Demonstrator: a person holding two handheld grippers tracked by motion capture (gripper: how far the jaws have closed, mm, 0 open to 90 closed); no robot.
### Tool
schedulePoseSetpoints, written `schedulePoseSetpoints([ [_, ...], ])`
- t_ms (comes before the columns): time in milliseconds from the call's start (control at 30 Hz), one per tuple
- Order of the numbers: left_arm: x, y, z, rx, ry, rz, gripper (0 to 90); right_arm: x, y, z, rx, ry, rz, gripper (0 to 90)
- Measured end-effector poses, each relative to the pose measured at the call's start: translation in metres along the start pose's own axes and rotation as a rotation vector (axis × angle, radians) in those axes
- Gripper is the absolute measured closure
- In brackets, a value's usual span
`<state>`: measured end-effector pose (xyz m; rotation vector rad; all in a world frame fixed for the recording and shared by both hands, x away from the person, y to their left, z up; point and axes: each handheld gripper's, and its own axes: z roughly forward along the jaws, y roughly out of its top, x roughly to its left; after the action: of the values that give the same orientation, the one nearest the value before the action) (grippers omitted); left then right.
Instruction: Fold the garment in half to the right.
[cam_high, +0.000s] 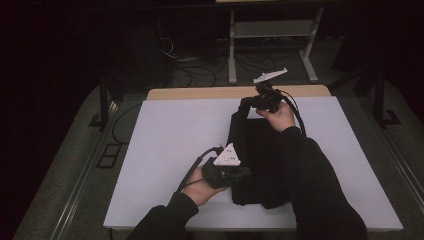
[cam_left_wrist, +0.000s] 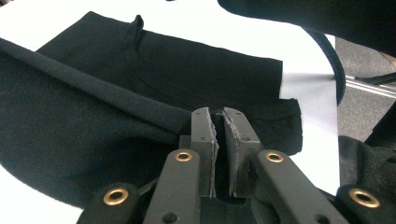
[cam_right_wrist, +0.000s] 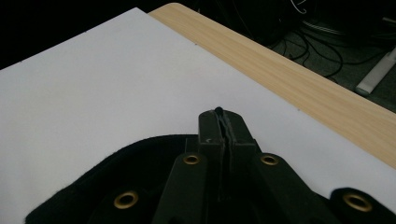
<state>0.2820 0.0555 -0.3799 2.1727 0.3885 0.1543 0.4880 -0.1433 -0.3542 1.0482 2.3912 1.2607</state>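
Left hand-held gripper (cam_left_wrist: 218, 122) and right hand-held gripper (cam_right_wrist: 223, 122) each pinch the black cloth's (cam_high: 260, 155) edge; bare white tabletop (cam_high: 170, 130) around.

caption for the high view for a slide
Person folding a black garment on a white table, left gripper and right gripper both clamped on its edge.

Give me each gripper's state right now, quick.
Left gripper: shut on the black cloth's folded edge.
Right gripper: shut on the black cloth's far edge.
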Motion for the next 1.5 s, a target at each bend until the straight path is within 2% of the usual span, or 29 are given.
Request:
schedulePoseSetpoints([
  [400, -0.004, 0.008, 0.017, 0.012, -0.027, 0.015, 81.8, -0.013, -0.015, -0.008, 0.001, -0.012, 0.025, 85.9],
  [1000, -0.008, 0.021, 0.038, 0.015, -0.06, 0.022, 81.7, -0.026, -0.024, -0.022, -0.009, -0.029, 0.033, 85.9],
  [1500, -0.017, 0.033, 0.062, 0.04, -0.101, 0.048, 81.7, -0.05, -0.047, -0.037, -0.015, -0.051, 0.096, 85.9],
])
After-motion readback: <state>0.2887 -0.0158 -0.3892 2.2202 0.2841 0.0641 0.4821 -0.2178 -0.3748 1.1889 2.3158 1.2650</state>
